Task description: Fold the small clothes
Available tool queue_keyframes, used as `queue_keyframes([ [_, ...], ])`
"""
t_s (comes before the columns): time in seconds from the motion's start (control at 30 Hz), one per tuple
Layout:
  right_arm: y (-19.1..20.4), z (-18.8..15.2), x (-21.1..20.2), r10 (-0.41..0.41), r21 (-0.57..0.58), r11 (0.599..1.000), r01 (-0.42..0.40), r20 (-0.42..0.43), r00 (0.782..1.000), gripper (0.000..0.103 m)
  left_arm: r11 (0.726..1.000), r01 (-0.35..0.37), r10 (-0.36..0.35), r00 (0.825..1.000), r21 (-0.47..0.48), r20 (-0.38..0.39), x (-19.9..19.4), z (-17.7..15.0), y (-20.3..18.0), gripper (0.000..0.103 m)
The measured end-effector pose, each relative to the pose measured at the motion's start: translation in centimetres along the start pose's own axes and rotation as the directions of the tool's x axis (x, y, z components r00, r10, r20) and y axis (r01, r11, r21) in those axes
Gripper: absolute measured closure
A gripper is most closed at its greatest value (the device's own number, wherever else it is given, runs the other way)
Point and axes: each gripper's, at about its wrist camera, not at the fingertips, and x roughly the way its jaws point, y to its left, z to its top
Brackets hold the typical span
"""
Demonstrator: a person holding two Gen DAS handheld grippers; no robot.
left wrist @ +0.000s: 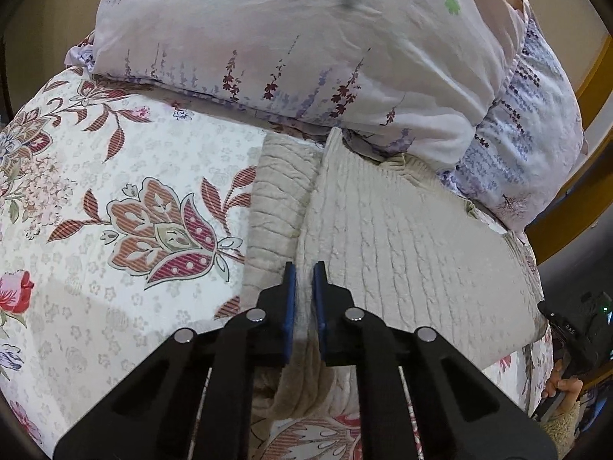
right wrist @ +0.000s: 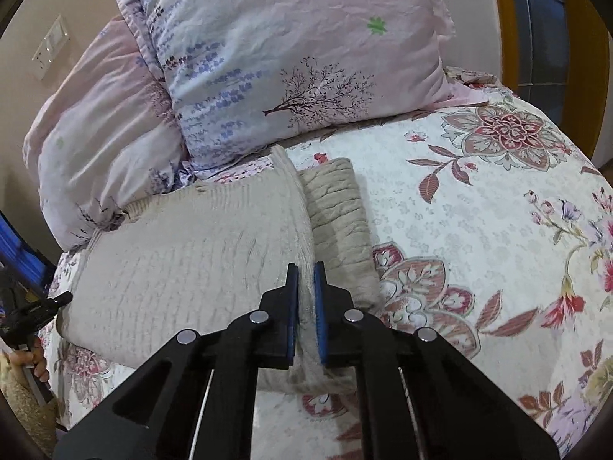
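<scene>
A cream cable-knit sweater (left wrist: pixel 402 237) lies flat on a bed covered by a white bedspread (left wrist: pixel 115 176) printed with red and pink flowers. In the left wrist view the sweater fills the middle and right of the frame, and a sleeve (left wrist: pixel 276 199) is folded in along its left side, lying just beside the body of the garment. The left gripper (left wrist: pixel 304 280) stands at the lower middle of that frame, its jaws pinching a raised ridge of the knit between the blue pads (left wrist: pixel 291 299), at the seam where sleeve and body meet. In the right wrist view the sweater lies in the middle and left, with the other sleeve (right wrist: pixel 337 211) folded along its right side. The right gripper (right wrist: pixel 306 280) sits at the lower middle of this frame, its jaws likewise pinching a fold of the knit at the edge of the body, next to the sleeve. Behind the sweater, across the upper part of both frames, pale pillows (left wrist: pixel 287 46) with purple flower prints are piled against the head of the bed, the nearest one touching the sweater's collar end. At the far right edge of the left view the other gripper's black body and a hand (left wrist: pixel 563 387) holding its handle show; the opposite hand (right wrist: pixel 34 360) shows at the lower left of the right view.
</scene>
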Motion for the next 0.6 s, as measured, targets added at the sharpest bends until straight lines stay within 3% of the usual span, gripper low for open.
queue_keyframes([
  [0.13, 0.1, -0.8, -0.7, -0.009, 0.008, 1.000, 0.009, -0.011, 1.000, 0.095, 1.000, 0.018, -0.018, 1.000, -0.007, -0.002, -0.5, -0.3, 0.4, 0.095],
  [0.47, -0.4, -2.1, 1.4, -0.147, -0.017, 0.989, 0.147, -0.070, 0.987, 0.095, 1.000, 0.006, -0.005, 1.000, 0.017, -0.018, 0.1, -0.9, 0.7, 0.095],
  [0.6, 0.6, -1.9, 0.8, -0.172, -0.048, 0.984, 0.170, -0.053, 0.984, 0.091, 0.999, 0.000, 0.000, 1.000, 0.032, -0.008, -0.3, -0.9, 0.2, 0.087],
])
